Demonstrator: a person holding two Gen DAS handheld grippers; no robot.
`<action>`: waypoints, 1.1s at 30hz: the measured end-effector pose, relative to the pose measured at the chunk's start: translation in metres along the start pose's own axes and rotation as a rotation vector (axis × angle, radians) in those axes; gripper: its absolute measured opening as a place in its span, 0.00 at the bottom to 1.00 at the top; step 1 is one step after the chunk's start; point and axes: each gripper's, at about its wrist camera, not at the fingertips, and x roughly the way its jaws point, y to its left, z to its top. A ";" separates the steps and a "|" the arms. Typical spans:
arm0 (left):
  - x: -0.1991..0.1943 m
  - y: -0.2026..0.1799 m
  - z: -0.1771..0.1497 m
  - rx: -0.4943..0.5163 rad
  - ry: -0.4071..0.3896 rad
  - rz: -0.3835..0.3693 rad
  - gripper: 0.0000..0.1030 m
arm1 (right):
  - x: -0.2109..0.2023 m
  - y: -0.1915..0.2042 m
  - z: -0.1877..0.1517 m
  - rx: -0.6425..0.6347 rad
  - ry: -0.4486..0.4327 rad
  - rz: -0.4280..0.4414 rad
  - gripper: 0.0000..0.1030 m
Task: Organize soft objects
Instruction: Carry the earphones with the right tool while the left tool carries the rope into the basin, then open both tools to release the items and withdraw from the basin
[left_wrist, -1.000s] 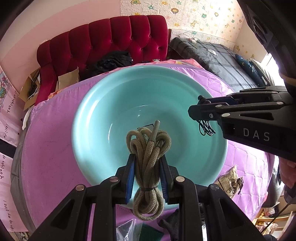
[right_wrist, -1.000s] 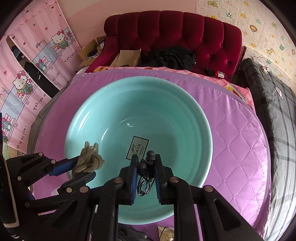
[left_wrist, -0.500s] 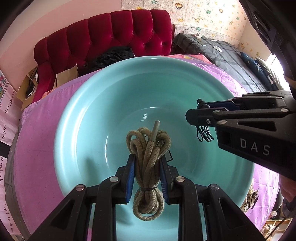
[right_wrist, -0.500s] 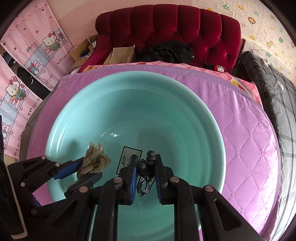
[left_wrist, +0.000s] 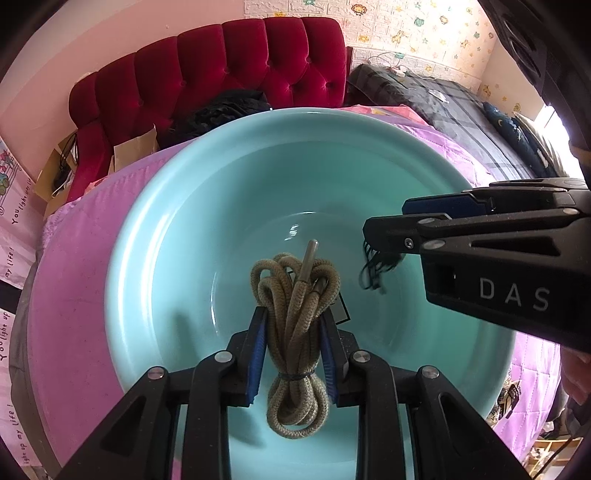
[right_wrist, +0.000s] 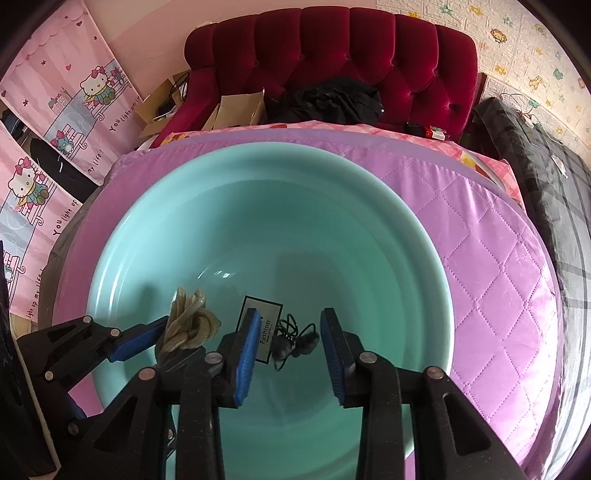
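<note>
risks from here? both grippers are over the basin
1. The left hand-held gripper grips the rope bundle mid-coil; a loose loop could catch a finger on release.
2. The black earphones lie between the right hand-held gripper's open jaws; closing now could re-grab them from the basin.

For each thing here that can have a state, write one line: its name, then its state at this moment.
Left gripper: jaws shut on the rope bundle.
Rope bundle: coiled, tied, held above the basin.
Right gripper: jaws open, holding nothing.
Earphones: tangled, loose between the open jaws; whether they touch the basin floor is unclear.
Basin: upright on the purple quilt.
</note>
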 end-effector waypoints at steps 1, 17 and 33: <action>-0.001 0.000 0.000 0.000 -0.004 0.006 0.42 | -0.002 0.000 0.000 0.003 -0.004 -0.003 0.45; -0.024 0.000 -0.009 -0.023 -0.056 0.063 1.00 | -0.028 -0.001 -0.018 0.011 -0.019 -0.095 1.00; -0.074 -0.008 -0.042 -0.016 -0.086 0.084 1.00 | -0.080 0.010 -0.058 -0.022 -0.040 -0.123 1.00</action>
